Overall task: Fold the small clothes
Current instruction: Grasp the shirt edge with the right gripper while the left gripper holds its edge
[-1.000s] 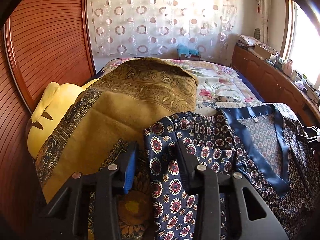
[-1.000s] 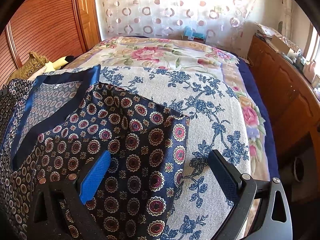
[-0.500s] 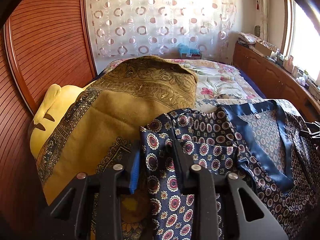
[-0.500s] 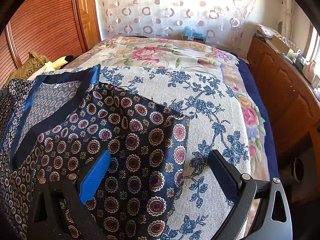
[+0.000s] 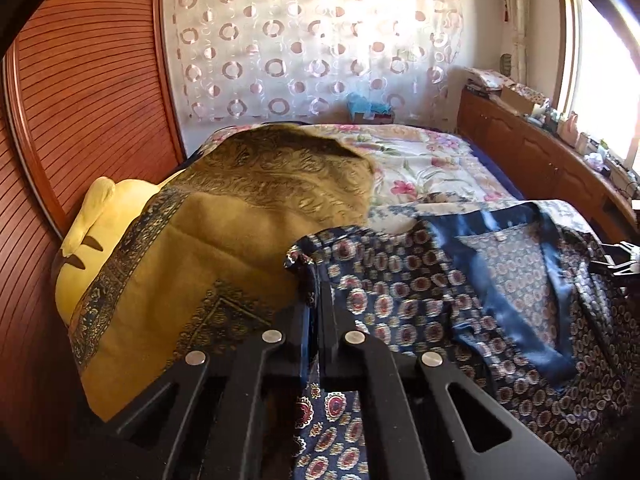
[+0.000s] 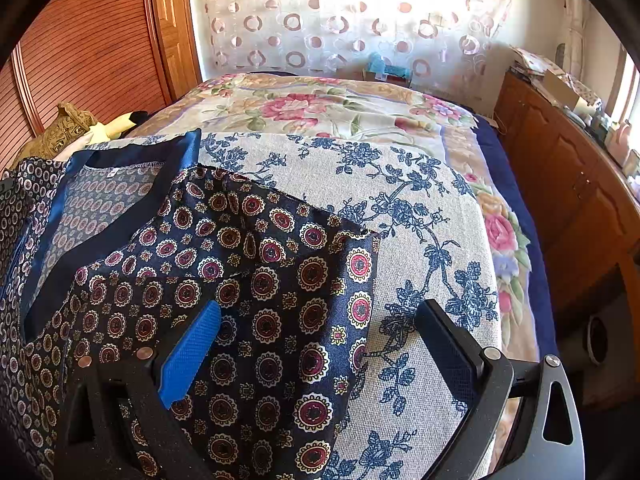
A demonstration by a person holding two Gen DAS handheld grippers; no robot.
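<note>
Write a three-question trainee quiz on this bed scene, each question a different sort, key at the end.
1. True or false: the left gripper is shut on the edge of the navy shirt.
2. Multiple choice: the right gripper is A) shut on the shirt, B) open over the shirt's sleeve edge, C) holding the gold blanket.
3. Fill in: the shirt lies on a cloth printed with blue ____.

Key: 1 true; 2 B; 3 flowers.
</note>
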